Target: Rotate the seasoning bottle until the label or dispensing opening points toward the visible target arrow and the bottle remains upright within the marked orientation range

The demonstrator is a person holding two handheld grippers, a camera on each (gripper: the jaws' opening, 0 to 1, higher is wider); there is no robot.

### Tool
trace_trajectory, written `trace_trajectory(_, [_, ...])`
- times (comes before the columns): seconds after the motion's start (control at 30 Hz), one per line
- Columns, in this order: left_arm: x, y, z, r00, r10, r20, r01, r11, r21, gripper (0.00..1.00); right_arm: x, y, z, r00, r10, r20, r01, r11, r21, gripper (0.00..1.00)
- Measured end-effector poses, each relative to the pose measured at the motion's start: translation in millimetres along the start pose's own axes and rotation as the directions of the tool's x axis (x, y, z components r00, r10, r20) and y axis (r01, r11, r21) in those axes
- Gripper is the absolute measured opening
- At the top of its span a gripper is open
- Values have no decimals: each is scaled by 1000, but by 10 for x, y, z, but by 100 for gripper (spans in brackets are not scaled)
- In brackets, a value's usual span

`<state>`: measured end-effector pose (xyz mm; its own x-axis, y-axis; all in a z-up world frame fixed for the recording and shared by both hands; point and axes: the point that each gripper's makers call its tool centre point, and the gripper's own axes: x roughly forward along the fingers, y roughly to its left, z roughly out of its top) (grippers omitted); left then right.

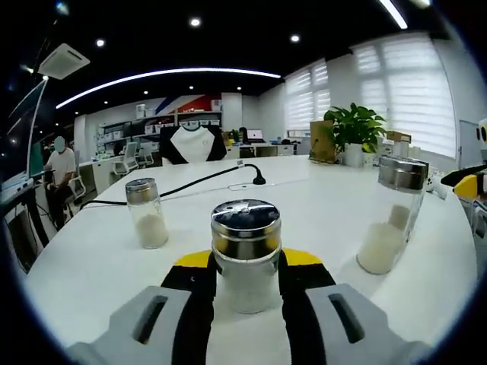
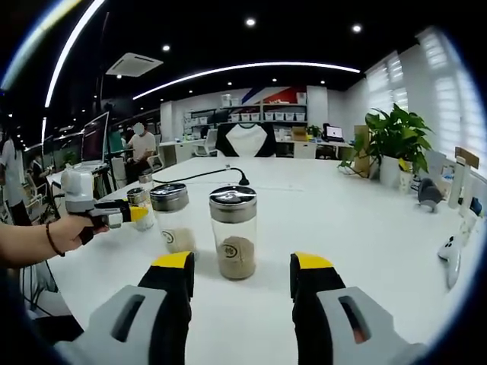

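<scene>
The left gripper [image 1: 247,293] was clenched around a glass seasoning bottle [image 1: 246,255] with a shiny perforated metal cap; its black, yellow-tipped jaws pressed against both sides of the glass, low on the body, probably so the bottle could be turned while staying upright on the white table [image 1: 319,205]. The bottle held white granules. In the right gripper view, that same gripper [image 2: 141,214] appeared at the left, held in a person's hand [image 2: 72,230].

The right gripper [image 2: 242,277] was released, its jaws spread wide with a brown-spice bottle [image 2: 233,233] standing upright just ahead of the gap, untouched. Close beside it to the left stood another capped bottle [image 2: 172,218].

Further out in the left gripper view, a small shaker [image 1: 146,212] stood to the left and a taller bottle [image 1: 393,214] to the right, both well apart from the held one. A black cable [image 1: 205,179] snaked across the table behind. No target arrow or marked range could be made out, so how far the turn had gone could not be judged. A potted plant [image 1: 354,131] sat at the far edge.
</scene>
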<state>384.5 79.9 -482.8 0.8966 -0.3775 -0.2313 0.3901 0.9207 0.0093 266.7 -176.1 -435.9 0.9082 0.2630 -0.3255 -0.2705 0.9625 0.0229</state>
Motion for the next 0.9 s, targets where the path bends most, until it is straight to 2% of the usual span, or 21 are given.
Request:
trace_trajectory(0.53, [-365,-214,-79,1000,-16,19,16,1000,-1,34,-10,14,-5,1000,3,-1,-3,1000,-10,52])
trace_trajectory(0.9, [-364,-228,-67,999,-15,34,15,1000,-4,34,14,51,3,1000,10,-5,-10,1000,-16,52])
